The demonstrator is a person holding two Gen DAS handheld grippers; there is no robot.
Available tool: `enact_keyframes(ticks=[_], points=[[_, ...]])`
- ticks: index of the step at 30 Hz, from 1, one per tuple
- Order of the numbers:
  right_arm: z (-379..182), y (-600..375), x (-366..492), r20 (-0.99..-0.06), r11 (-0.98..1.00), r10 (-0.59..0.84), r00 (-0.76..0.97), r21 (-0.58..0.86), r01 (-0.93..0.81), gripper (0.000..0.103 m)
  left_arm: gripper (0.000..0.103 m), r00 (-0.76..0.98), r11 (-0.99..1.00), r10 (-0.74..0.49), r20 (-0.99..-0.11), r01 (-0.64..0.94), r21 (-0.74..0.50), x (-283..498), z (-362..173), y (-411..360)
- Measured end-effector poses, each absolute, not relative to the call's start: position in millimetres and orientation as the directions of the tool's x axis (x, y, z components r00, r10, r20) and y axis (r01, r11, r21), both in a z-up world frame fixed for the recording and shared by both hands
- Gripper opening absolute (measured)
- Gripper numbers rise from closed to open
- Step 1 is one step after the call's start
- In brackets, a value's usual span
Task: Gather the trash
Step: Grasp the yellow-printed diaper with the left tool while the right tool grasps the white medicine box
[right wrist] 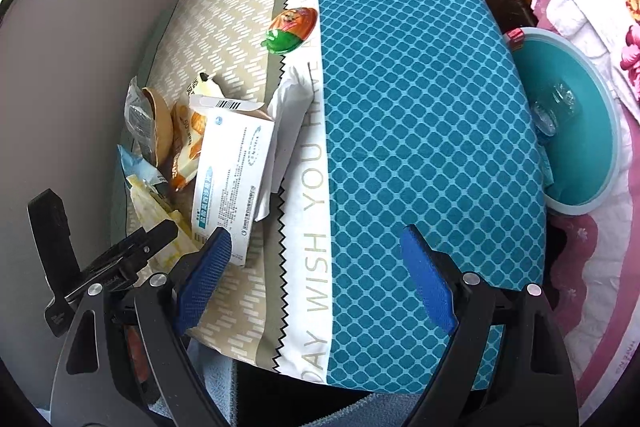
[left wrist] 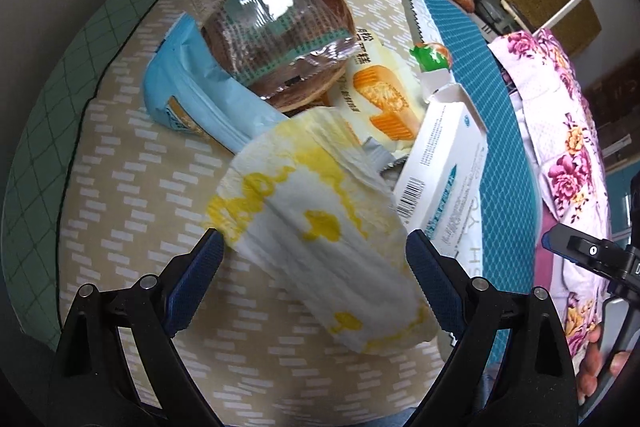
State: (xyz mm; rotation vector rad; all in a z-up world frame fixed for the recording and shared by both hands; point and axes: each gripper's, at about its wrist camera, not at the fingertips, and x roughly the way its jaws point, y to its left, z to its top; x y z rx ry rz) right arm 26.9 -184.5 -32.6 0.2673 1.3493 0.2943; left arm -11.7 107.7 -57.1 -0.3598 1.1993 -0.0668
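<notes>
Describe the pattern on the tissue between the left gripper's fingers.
White tissue with yellow blotchy print, clearest in the left wrist view.

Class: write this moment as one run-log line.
left gripper: open over yellow-printed tissue | right gripper: open, empty | white box: on table

I see a soft, crinkled paper napkin (left wrist: 320,247), a glossy clear plastic wrapper (left wrist: 272,27), a smooth white cardboard box (right wrist: 230,171), a matt woven cloth (right wrist: 420,107), and ribbed blue rubbery pads (right wrist: 428,287).

In the left wrist view a tissue (left wrist: 320,247) lies low and centre, a carton (left wrist: 440,163) touching its right, wrappers (left wrist: 272,39) piled above on a bowl (left wrist: 316,83).
</notes>
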Motion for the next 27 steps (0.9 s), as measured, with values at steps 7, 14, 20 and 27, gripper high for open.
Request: enact_keyframes(ticks=[7,14,20,27], points=[[-38.3,-137.3,43.5,-0.921,0.933,0.357,0.155,0.345,-0.1,0.082,0.093,0.384,0.954,-0.213,-0.898,-0.118,-0.276,-17.4,-62.5,139.0],[-56.5,-91.5,67.7,-0.933,0.937,0.344,0.106,0.333,-0.109,0.082,0.093,0.407,0.963,-0.209,-0.889,-0.071,-0.259,-24.0,-60.4,154.5],[-71.2,-70.2,79.6,-0.947,0.948,0.309,0.086,0.301,-0.099,0.082,0.093,0.401,0.953,-0.257,-0.879,-0.043,-0.299,-26.3,-62.3,158.0],[-77.4,-60.3,75.5,-0.945,0.949,0.303,0.119,0.289,-0.122,0.066,0.09,0.411,0.951,-0.28,-0.868,-0.002,-0.308,-29.1,-59.9,141.9]])
